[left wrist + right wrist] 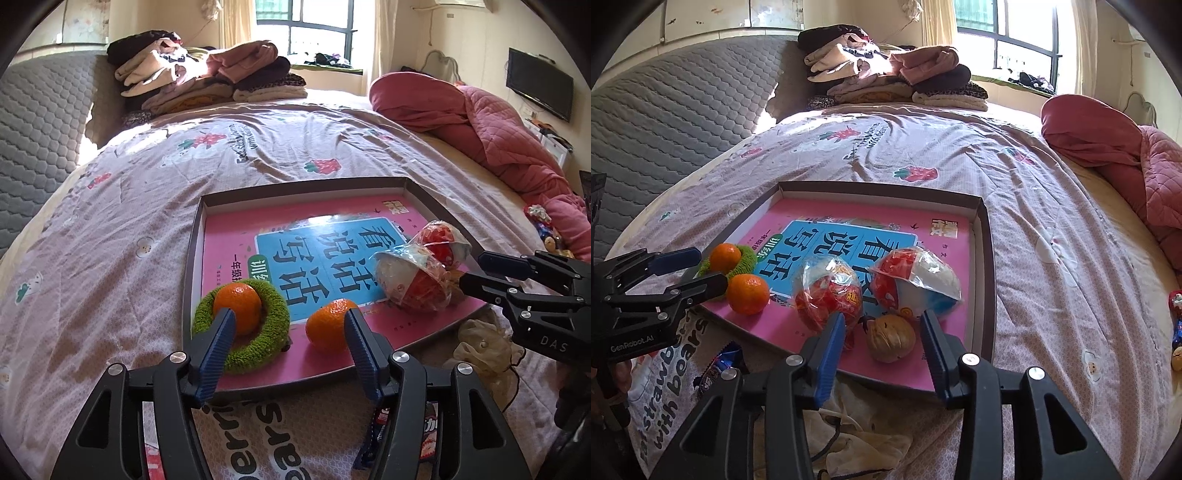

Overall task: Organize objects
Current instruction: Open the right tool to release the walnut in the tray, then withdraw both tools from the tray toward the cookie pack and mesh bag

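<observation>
Tray [421,192] — a shallow dark-rimmed box lid — lies on the bed [129,221], lined with a pink book [229,236]. Nearest the left wrist camera, the left claw [290,319] is spread wide with nothing pinched; its two blue fingers [218,343] frame two oranges. One orange [238,301] sits inside a green ring [273,321] at the tray's near corner, and the other orange [327,325] rests on the book just beside the ring. From the right wrist camera, the right claw [882,323] is also spread and empty, its tips either side of a walnut [890,338] on the book's near edge. Just past the walnut lie two wrapped red-and-white balls — one ball [827,291] to the left, the second ball [916,280] to the right, close together. A snack packet [720,365] lies on the bed near the tray's front edge. Farther off, a red quilt [498,122] is bunched on the right, and folded clothes [207,74] are stacked below the window [310,26].
</observation>
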A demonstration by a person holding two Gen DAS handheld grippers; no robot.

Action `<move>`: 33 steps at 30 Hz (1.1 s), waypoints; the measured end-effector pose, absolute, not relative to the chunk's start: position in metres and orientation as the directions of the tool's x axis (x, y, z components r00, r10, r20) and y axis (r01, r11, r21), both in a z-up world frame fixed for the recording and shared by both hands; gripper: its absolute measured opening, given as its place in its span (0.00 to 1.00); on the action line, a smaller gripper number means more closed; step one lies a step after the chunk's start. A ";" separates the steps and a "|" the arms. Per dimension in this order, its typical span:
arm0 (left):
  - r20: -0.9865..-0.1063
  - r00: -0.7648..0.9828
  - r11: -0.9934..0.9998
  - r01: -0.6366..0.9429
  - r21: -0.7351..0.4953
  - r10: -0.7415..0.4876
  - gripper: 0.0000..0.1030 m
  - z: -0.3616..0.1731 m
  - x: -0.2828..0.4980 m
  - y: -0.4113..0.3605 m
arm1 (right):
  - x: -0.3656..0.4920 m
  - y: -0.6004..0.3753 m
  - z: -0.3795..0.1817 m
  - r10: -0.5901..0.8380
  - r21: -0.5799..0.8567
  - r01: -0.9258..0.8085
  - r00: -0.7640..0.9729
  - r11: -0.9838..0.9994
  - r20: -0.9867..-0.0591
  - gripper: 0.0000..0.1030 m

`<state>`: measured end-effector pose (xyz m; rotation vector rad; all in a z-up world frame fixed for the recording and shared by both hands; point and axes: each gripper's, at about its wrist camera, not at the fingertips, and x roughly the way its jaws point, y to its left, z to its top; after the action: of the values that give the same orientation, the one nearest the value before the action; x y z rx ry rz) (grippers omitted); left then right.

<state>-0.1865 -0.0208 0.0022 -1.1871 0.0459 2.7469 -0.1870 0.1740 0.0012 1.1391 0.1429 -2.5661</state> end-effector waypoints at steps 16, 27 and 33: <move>-0.712 -0.690 -0.989 -0.139 -0.042 0.127 0.69 0.011 -0.184 -0.024 | -0.187 0.175 0.004 -0.252 0.037 0.332 -0.634 -0.943 -0.731 0.46; -0.692 -0.707 -0.988 -0.142 -0.061 0.145 0.72 0.022 -0.175 -0.021 | -0.182 0.176 0.015 -0.265 0.050 0.326 -0.661 -0.944 -0.702 0.49; -0.679 -0.721 -0.988 -0.142 -0.053 0.140 0.72 0.031 -0.165 -0.018 | -0.175 0.176 0.024 -0.274 0.056 0.327 -0.674 -0.943 -0.686 0.50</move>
<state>-0.1655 -0.0179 0.0306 -1.0965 0.0033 2.7814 -0.1753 0.1763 0.0237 1.0513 0.1012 -2.6052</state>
